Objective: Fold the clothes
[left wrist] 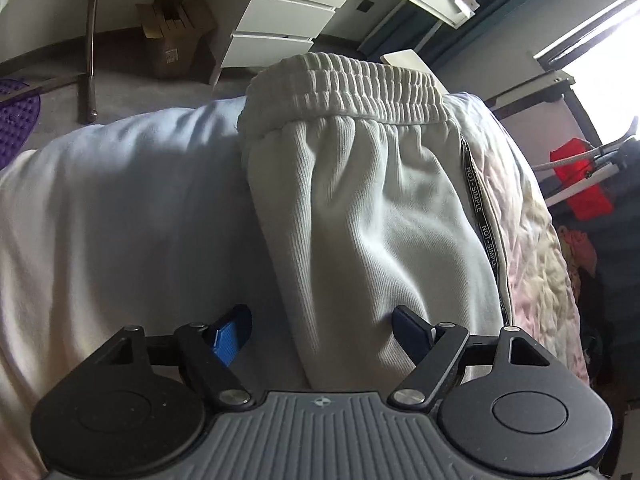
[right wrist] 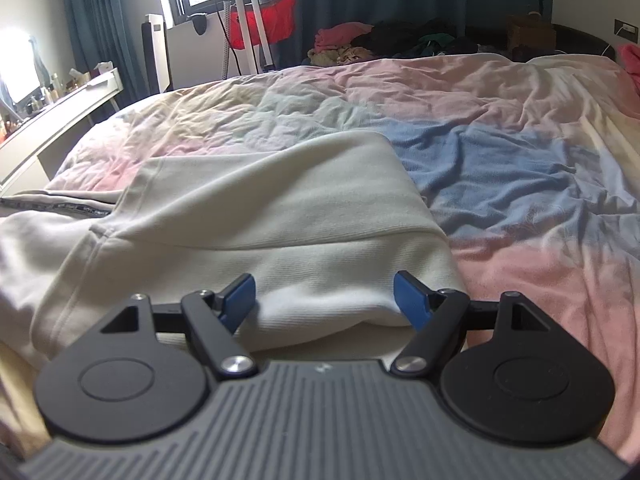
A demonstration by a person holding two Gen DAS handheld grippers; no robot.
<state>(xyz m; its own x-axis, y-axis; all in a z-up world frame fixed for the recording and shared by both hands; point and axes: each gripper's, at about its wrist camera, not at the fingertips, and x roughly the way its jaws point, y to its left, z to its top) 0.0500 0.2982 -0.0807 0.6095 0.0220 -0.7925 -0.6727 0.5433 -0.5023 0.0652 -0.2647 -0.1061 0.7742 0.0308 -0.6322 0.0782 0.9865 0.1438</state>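
Note:
A pair of white ribbed sweatpants (left wrist: 360, 208) lies on the bed, its gathered elastic waistband (left wrist: 348, 88) at the far end and a black lettered side stripe (left wrist: 486, 232) along its right edge. My left gripper (left wrist: 322, 330) hovers open over the lower part of the pants, blue pads apart, cloth below them but not pinched. In the right wrist view the folded pant legs (right wrist: 280, 216) lie flat on the bedspread. My right gripper (right wrist: 324, 298) stands open at the near folded edge, its pads on either side of a bulge of fabric without pressing it.
A pastel pink, blue and cream bedspread (right wrist: 500, 168) covers the bed. A pile of clothes (right wrist: 360, 46) lies at its far side by a red item on a white stand (right wrist: 264, 20). White drawers (left wrist: 280, 20), a cardboard box (left wrist: 176, 36) and a purple mat (left wrist: 16, 116) are on the floor side.

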